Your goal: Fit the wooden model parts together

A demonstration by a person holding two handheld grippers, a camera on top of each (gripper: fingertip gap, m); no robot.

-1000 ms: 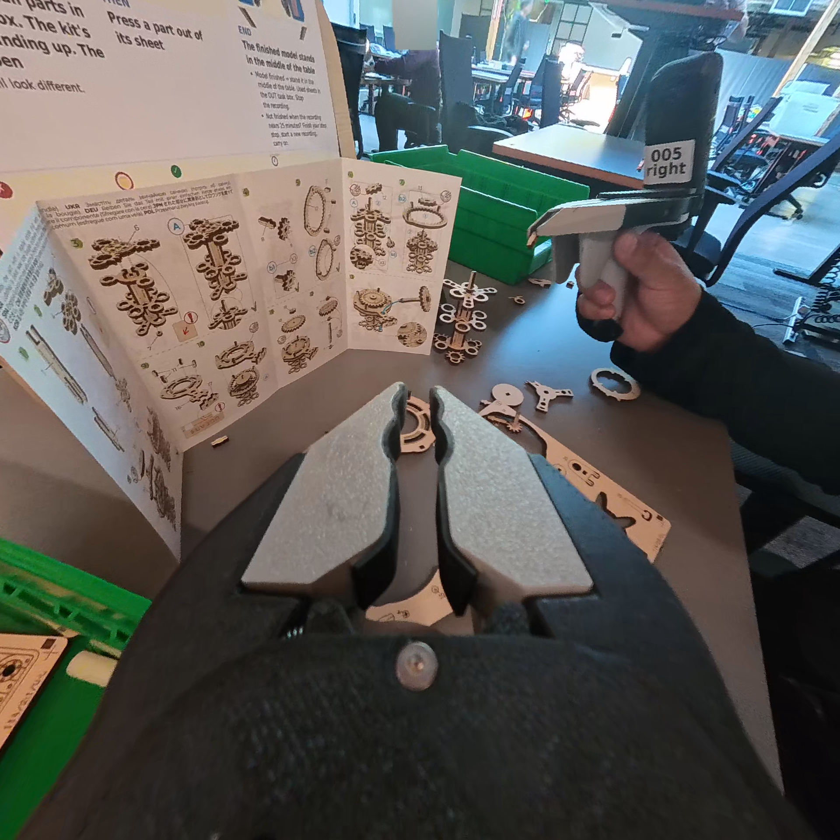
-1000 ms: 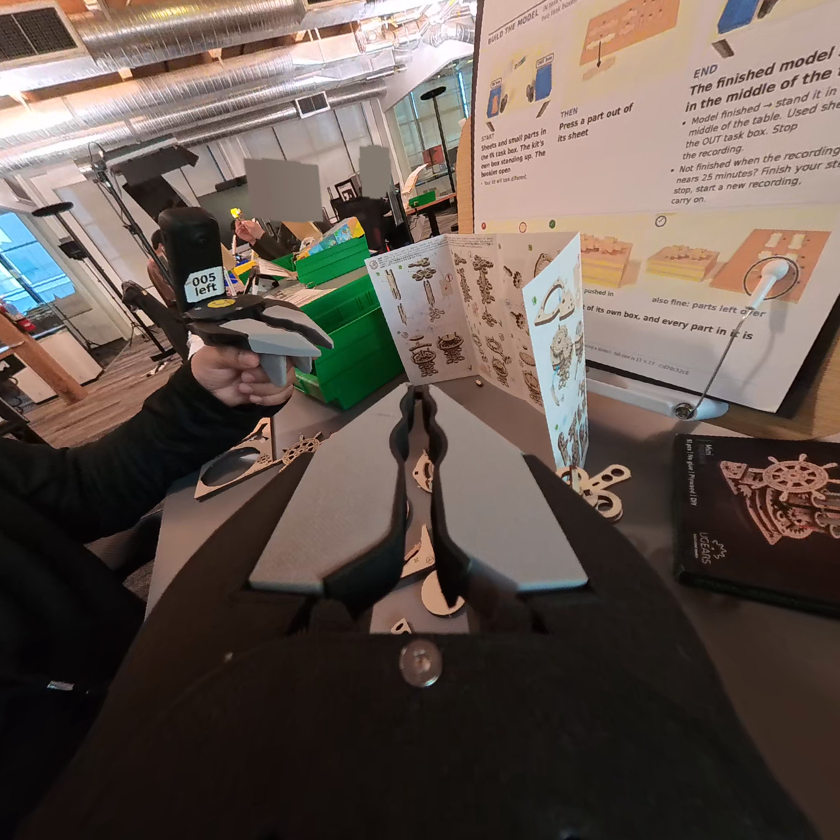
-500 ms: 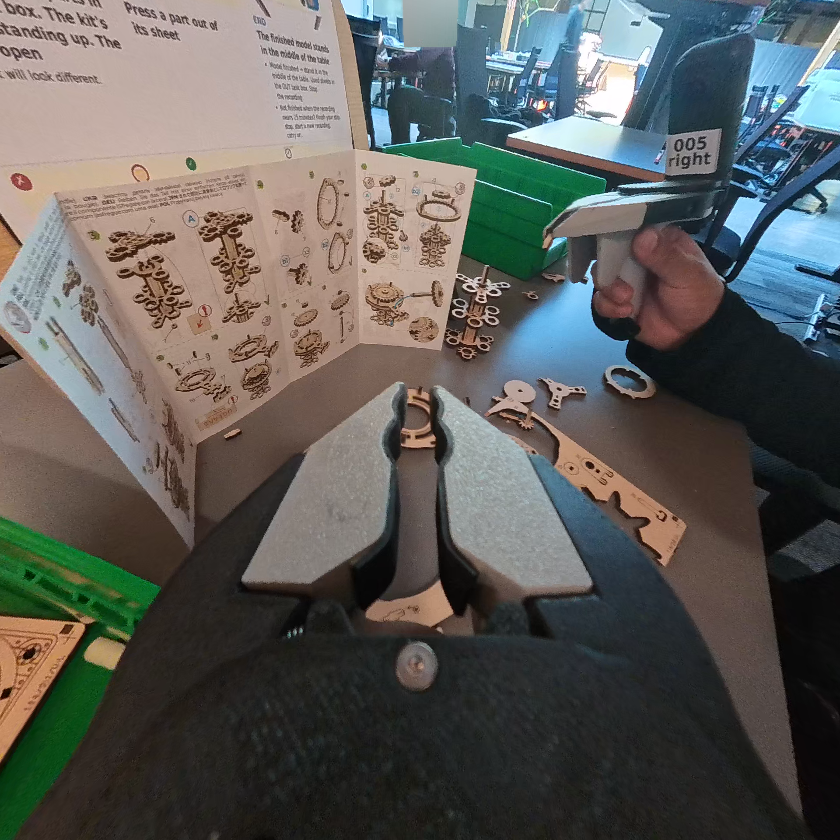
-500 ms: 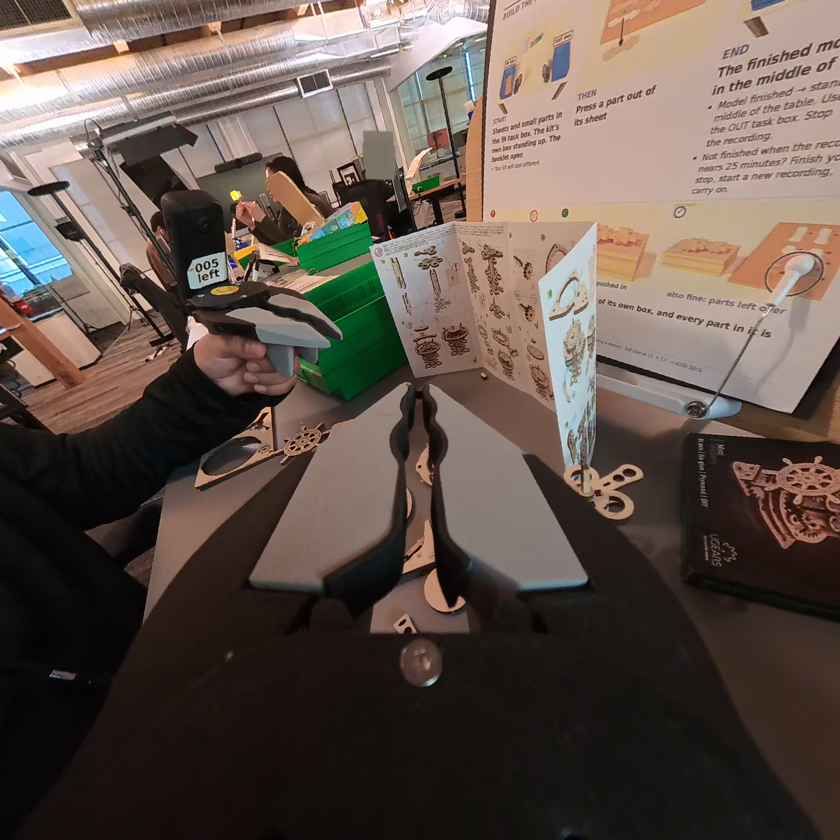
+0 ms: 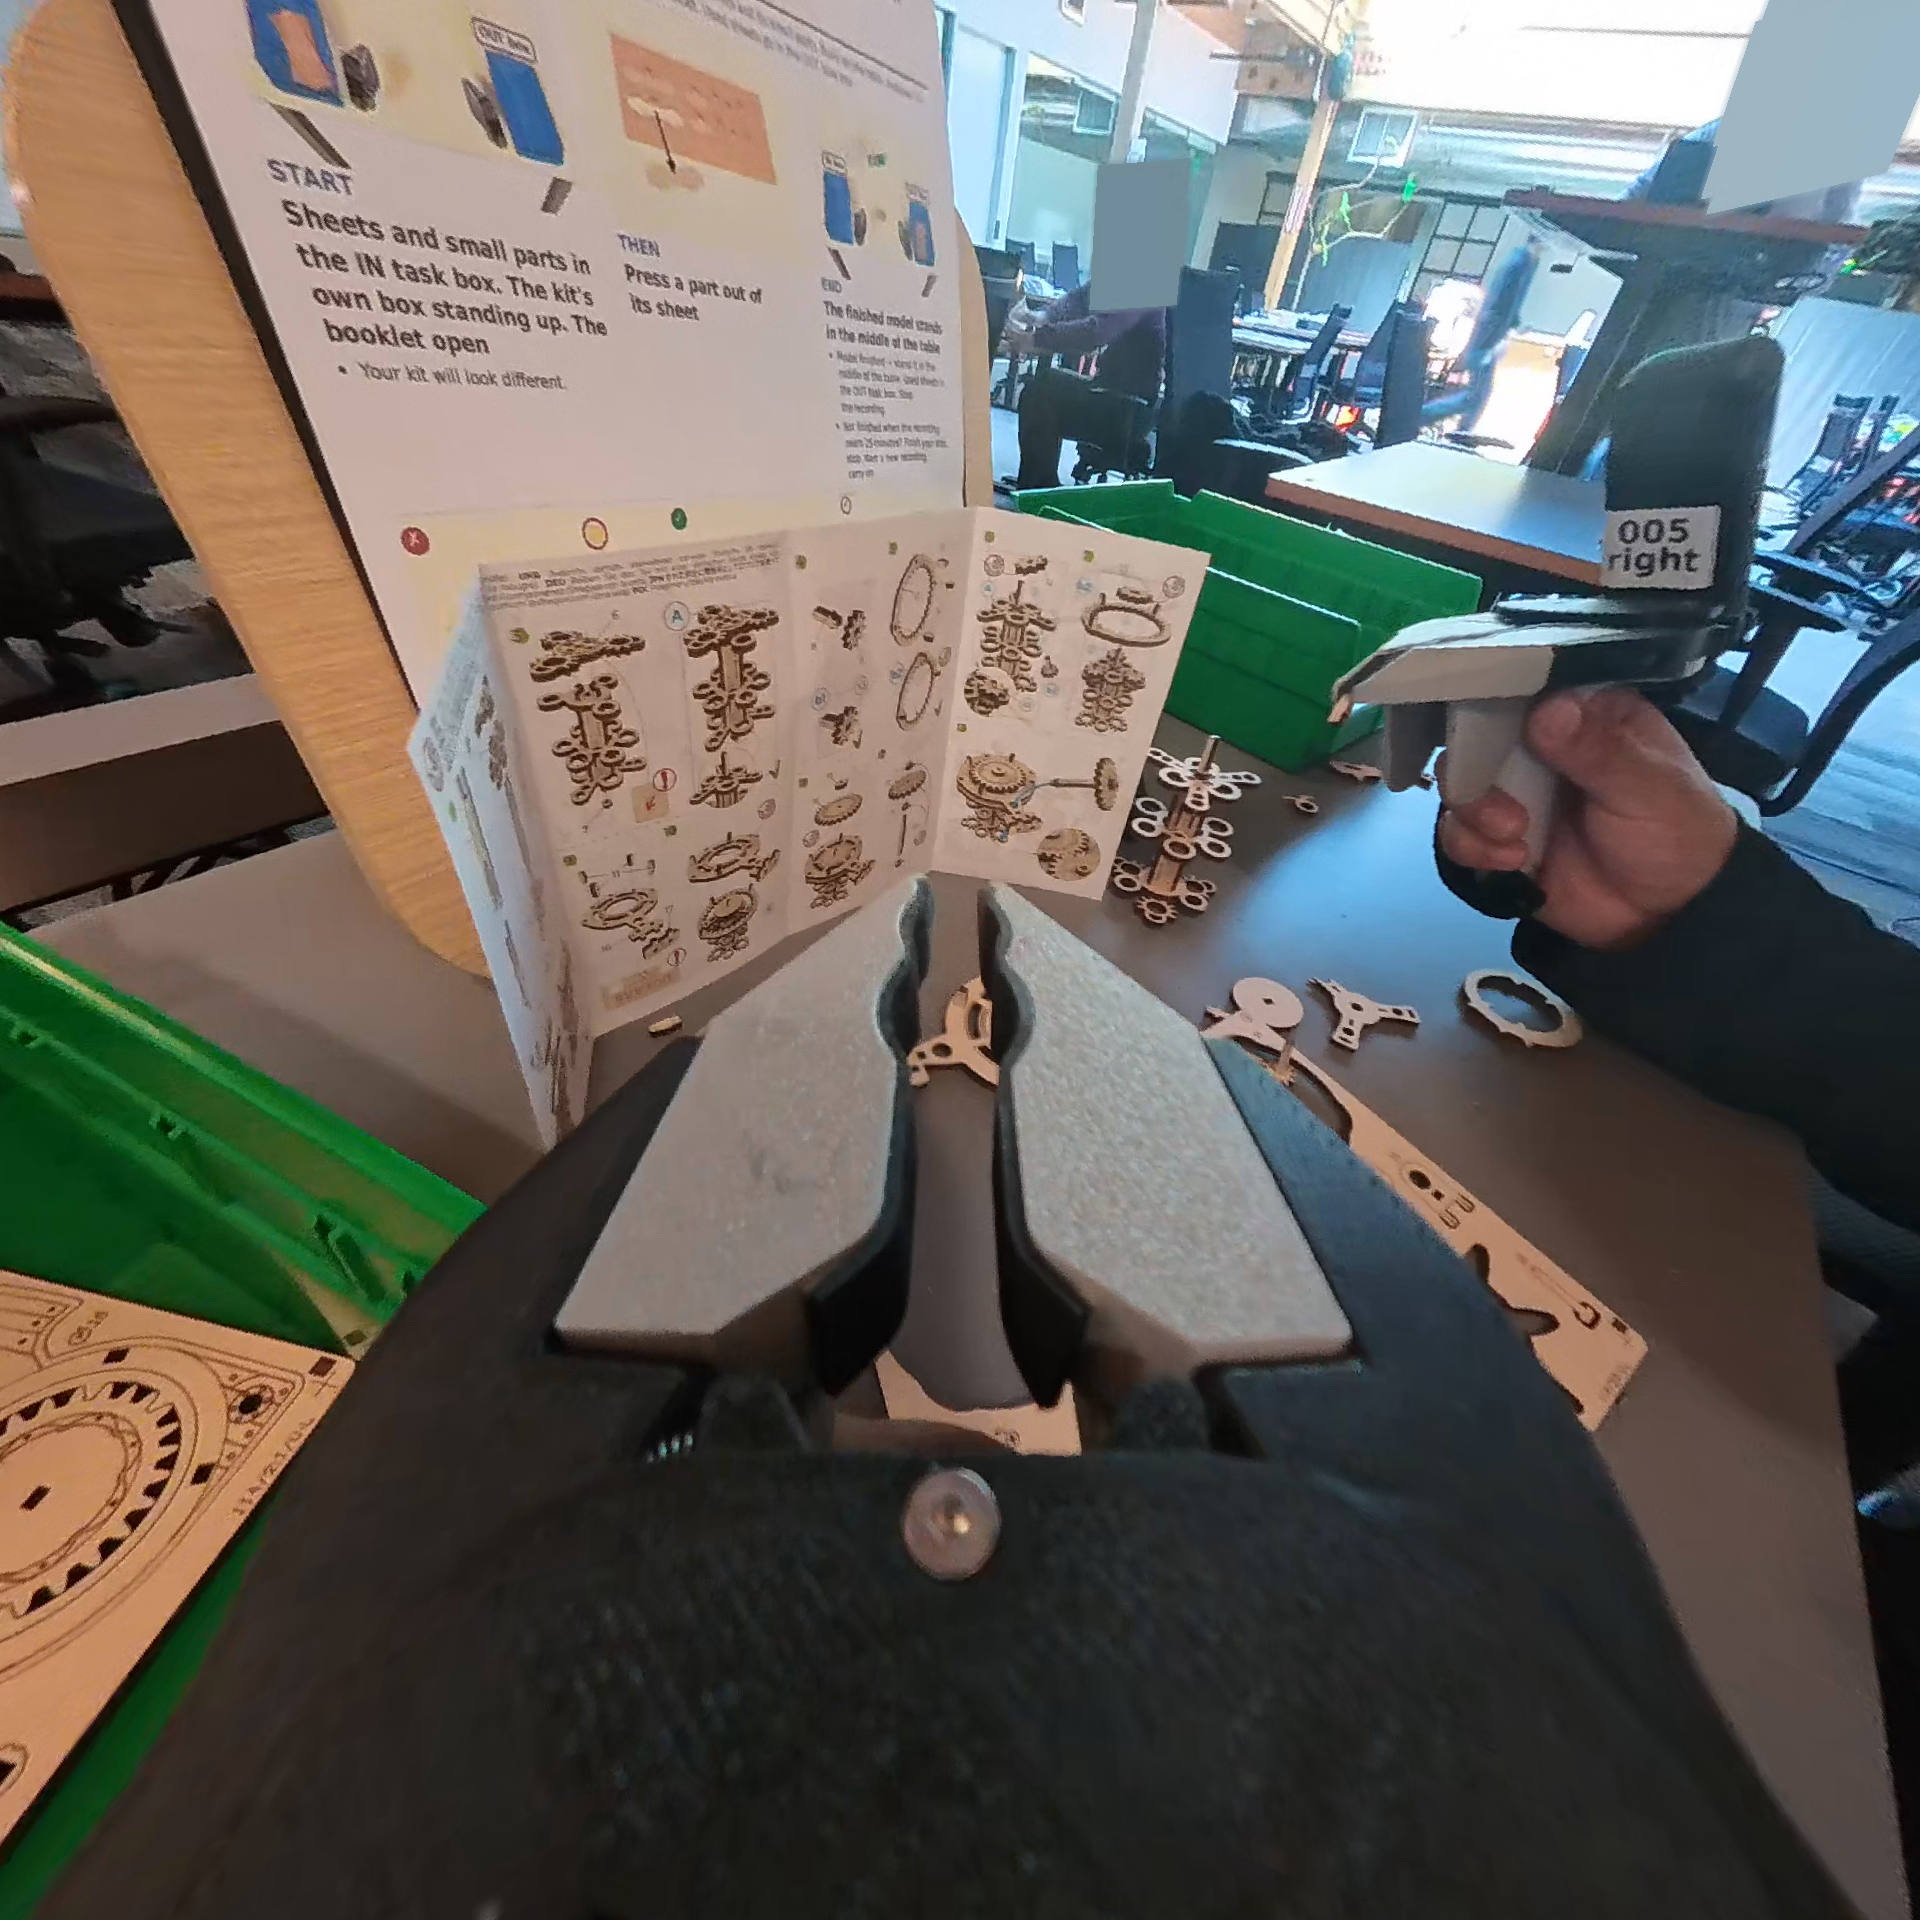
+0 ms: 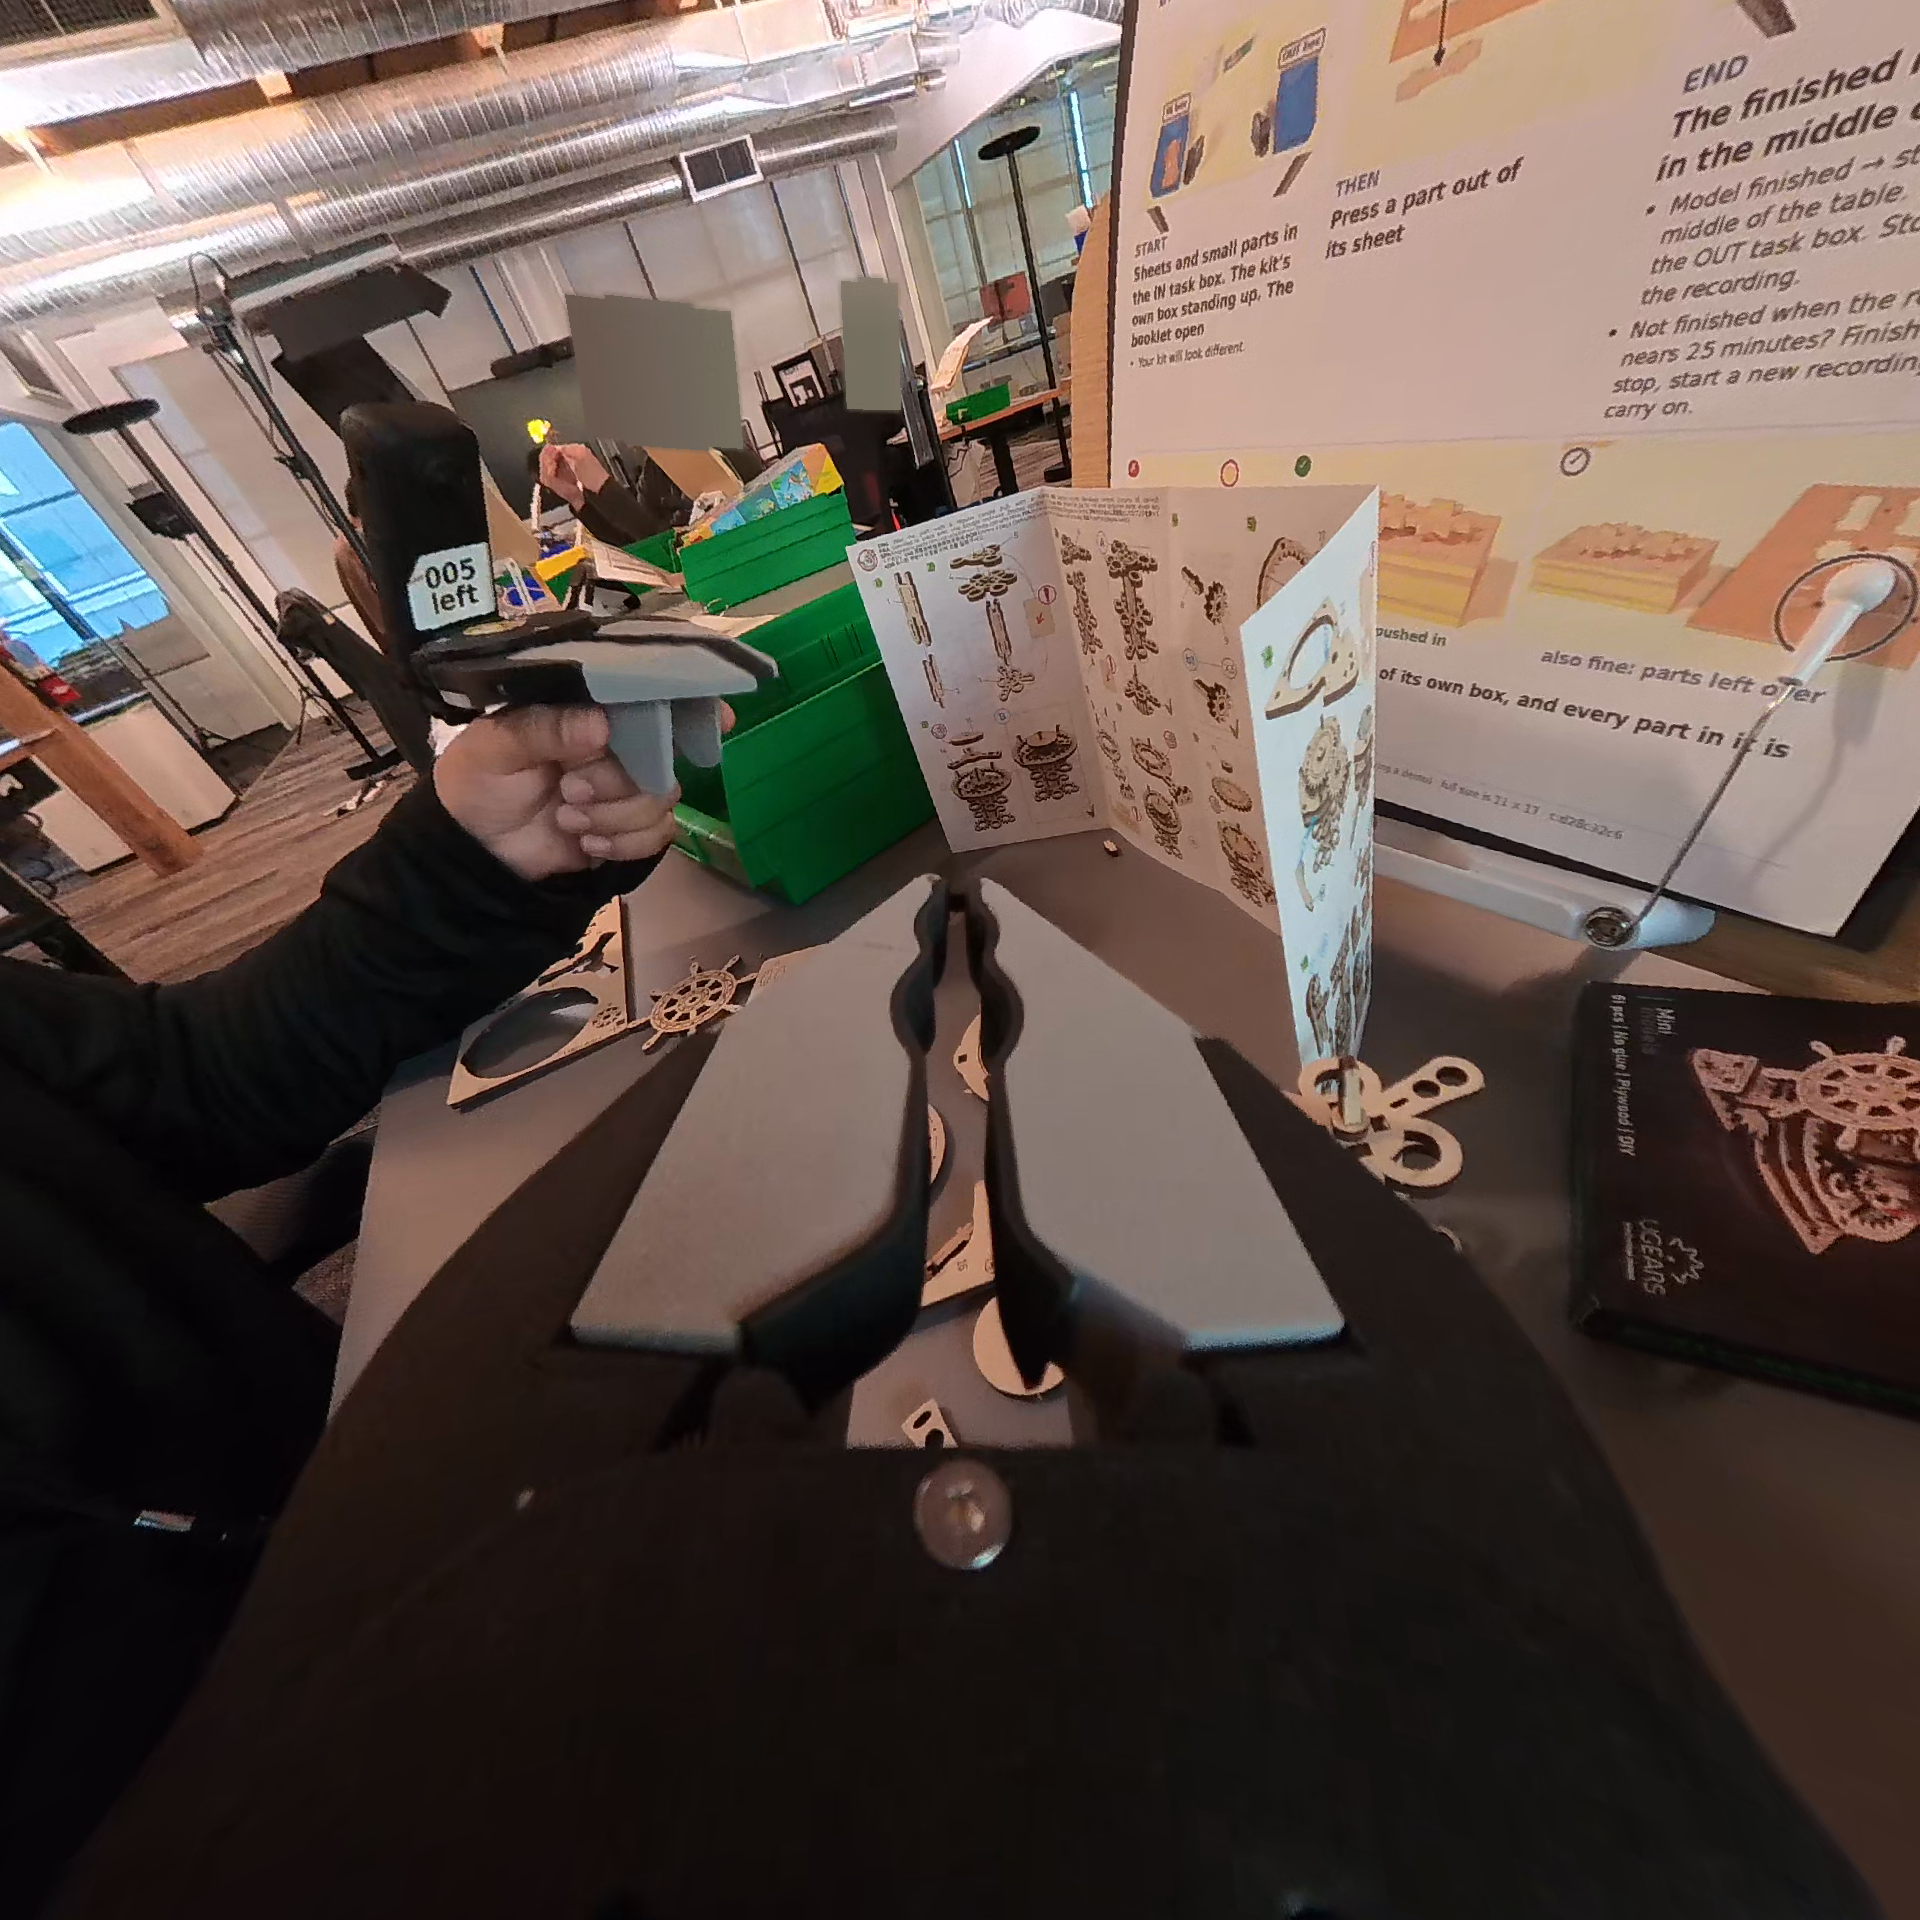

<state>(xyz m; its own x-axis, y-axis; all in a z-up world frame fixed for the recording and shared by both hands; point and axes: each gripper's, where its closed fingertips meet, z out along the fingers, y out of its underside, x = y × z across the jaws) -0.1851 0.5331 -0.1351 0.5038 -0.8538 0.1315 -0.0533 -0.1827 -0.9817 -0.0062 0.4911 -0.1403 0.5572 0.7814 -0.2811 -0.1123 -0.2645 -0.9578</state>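
My left gripper (image 5: pixel 954 906) is shut and empty, held above the grey table (image 5: pixel 1714 1195). My right gripper (image 6: pixel 961 896) is shut and empty too; it also shows at the right of the left wrist view (image 5: pixel 1342 698), held in a hand. A partly built wooden model (image 5: pixel 1179 821) of stacked ringed discs on an axle stands by the booklet; it also shows in the right wrist view (image 6: pixel 1387 1127). Loose parts lie ahead of my left gripper: an arc piece (image 5: pixel 956 1031), a disc (image 5: pixel 1270 1006), a three-armed part (image 5: pixel 1356 1013), a ring (image 5: pixel 1520 1006). A ship's wheel part (image 6: pixel 694 1003) lies at the left.
An open instruction booklet (image 5: pixel 831 748) stands before a large instruction board (image 5: pixel 582 260). Green bins stand at the back (image 5: pixel 1278 623) and near left (image 5: pixel 156 1174), the latter holding a plywood sheet (image 5: pixel 104 1455). A punched sheet (image 5: pixel 1455 1236) lies on the table. A black kit box (image 6: pixel 1745 1174) lies at the right. Spacing between my two grippers at the tips: around 20 centimetres.
My left gripper has drawn back and turned left and up, so more of the board and left bin show. The right gripper shifted slightly. Both stay shut.
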